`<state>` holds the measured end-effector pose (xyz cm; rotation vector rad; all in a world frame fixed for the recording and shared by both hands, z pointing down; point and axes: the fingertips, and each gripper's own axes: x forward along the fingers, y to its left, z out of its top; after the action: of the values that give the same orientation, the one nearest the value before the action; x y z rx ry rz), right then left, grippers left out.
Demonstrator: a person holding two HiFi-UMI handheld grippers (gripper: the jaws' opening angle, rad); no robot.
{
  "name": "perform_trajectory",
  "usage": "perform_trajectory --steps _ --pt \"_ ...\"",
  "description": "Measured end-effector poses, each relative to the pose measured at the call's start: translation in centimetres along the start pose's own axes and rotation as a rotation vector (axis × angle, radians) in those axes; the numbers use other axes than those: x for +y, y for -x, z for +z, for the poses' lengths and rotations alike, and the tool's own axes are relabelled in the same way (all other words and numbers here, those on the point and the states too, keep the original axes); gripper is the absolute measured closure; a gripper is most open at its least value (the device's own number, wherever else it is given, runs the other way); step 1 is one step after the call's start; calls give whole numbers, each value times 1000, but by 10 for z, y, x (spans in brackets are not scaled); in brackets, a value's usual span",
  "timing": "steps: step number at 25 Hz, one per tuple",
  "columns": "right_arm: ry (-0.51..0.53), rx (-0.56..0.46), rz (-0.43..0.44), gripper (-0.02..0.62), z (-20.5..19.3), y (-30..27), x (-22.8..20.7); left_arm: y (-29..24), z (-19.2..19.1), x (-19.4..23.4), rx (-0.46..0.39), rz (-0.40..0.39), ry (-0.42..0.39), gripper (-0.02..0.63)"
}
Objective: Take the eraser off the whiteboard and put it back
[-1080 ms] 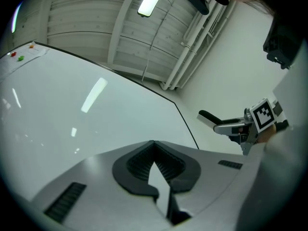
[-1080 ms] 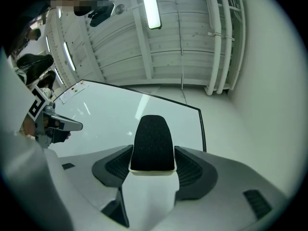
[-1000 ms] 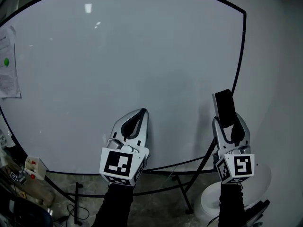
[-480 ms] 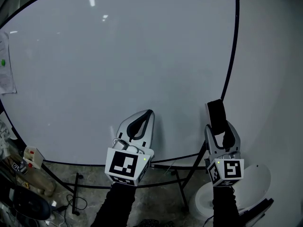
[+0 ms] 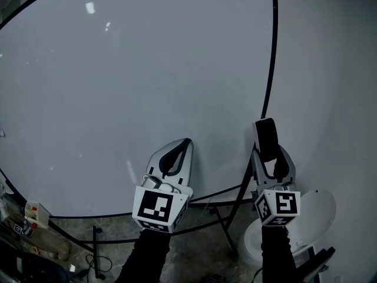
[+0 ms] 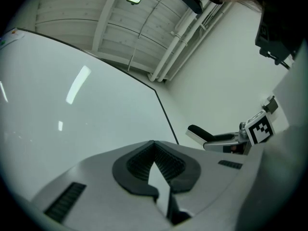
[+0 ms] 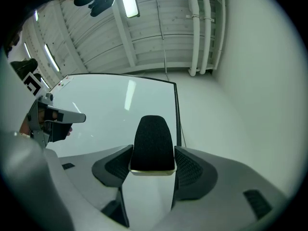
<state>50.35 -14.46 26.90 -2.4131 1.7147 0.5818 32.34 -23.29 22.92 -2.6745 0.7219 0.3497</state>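
**A:** Two jaws of the right gripper (image 5: pixel 273 165) are clamped on the eraser (image 7: pixel 153 141). They hold only its near end, and most of it stands out past the tips, with the black felt towards the gripper's camera.

**B:** And the left gripper (image 6: pixel 154 148)?

**A:** Its jaws are together with nothing between them. It hangs in front of the lower part of the whiteboard (image 5: pixel 135 81), to the left of the other gripper.

**B:** Where is the eraser against the board?

**A:** It is off the white surface, near the black frame (image 5: pixel 272 52) on the right edge. It possibly touches the frame, but the head view does not show the depth well.

**B:** So what could go wrong?

**A:** I see three dangers. With such a short grip, the far end may swing or slip out when it is pressed on the board. If it goes in too far right, it may knock the frame and not sit flat. And if the jaws open before it lies against the surface, it will fall towards the stand legs (image 5: pixel 227 229).
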Motion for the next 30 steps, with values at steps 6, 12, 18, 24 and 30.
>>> perform_trajectory --steps 6,12,18,24,30 --pt "-23 -10 -41 318 -9 -14 -36 -27 -1 -18 -5 3 10 600" --pt "-65 -8 -16 318 -37 -47 -59 -49 -6 -14 13 89 2 600" --pt "-31 -45 20 318 -42 -88 -73 -69 -13 -20 33 120 -30 600" --pt "-58 -67 58 318 -53 -117 -72 -71 -13 -13 21 186 -52 600" --pt "-112 -46 84 318 -66 -130 -66 -69 -8 -4 -11 228 -74 600"
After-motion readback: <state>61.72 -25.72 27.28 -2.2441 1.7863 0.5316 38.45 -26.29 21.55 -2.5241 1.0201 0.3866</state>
